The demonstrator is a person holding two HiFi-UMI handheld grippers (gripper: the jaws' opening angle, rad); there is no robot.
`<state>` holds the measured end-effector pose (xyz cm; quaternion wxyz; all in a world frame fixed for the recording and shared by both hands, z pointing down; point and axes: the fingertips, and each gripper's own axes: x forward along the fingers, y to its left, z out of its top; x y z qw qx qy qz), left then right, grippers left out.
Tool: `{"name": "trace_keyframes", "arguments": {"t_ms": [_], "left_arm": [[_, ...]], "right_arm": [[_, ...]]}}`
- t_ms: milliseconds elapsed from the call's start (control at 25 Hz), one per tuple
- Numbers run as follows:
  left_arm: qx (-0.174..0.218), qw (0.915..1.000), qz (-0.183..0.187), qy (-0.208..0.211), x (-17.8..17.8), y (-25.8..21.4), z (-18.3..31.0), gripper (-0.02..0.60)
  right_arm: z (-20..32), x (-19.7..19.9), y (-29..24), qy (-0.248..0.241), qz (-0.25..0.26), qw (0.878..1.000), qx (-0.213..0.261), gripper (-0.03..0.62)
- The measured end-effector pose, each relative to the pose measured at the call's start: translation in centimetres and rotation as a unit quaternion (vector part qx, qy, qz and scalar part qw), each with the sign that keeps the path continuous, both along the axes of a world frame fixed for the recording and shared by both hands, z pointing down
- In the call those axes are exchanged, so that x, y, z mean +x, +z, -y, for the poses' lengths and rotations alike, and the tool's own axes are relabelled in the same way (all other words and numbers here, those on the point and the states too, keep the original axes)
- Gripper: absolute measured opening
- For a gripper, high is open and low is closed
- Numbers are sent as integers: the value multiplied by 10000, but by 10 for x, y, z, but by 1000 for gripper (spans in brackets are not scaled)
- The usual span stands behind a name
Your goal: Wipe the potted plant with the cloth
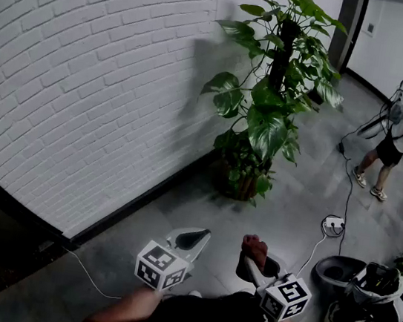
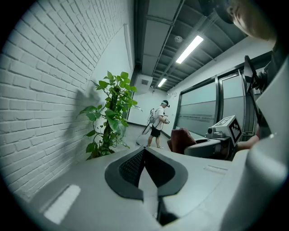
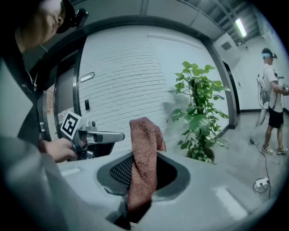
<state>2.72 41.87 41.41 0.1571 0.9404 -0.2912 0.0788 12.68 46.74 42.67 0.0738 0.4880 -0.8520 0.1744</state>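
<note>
A tall potted plant (image 1: pixel 271 99) with broad green leaves stands against the white brick wall, well ahead of both grippers; it also shows as the plant (image 2: pixel 109 115) in the left gripper view and the plant (image 3: pixel 198 115) in the right one. My right gripper (image 1: pixel 254 248) is shut on a reddish-brown cloth (image 3: pixel 143 160), which sticks up from between its jaws. My left gripper (image 1: pixel 197 238) is shut with nothing in it, jaws pressed together. Both are held low near my body, side by side.
A person (image 1: pixel 400 137) with a backpack stands at the far right. A white cable and power strip (image 1: pixel 333 226) lie on the grey floor. A dark bin (image 1: pixel 339 271) and gear sit at lower right. The brick wall (image 1: pixel 85 87) runs along the left.
</note>
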Motion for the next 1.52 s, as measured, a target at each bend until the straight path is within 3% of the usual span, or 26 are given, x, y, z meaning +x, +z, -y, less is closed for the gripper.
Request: {"name": "trace_keyframes", "arguments": {"t_ms": [360,800,1120,1280,1520], "left_arm": [[-48,9999,-5,-113,-17,6,2,17],[-148,9973,71,-718,-59,14,29,17],[-190,9925,234,-1187,-95,20,70,17],[-208,9920,424,-1173,-107,28,113,17],[-57,9944,557,-899,-92,12,202,17]], "right_arm": [[2,-15,3,-125,-116,9999,-17,69],[37,-51,5,-810,-320,9962,-6,69],[99,-91,5,-1348,-223,9906,47,69],[149,-107,2,-1397,-109,9898,272,69],[232,-90,-3,-1095,-15,9935,315,69]]}}
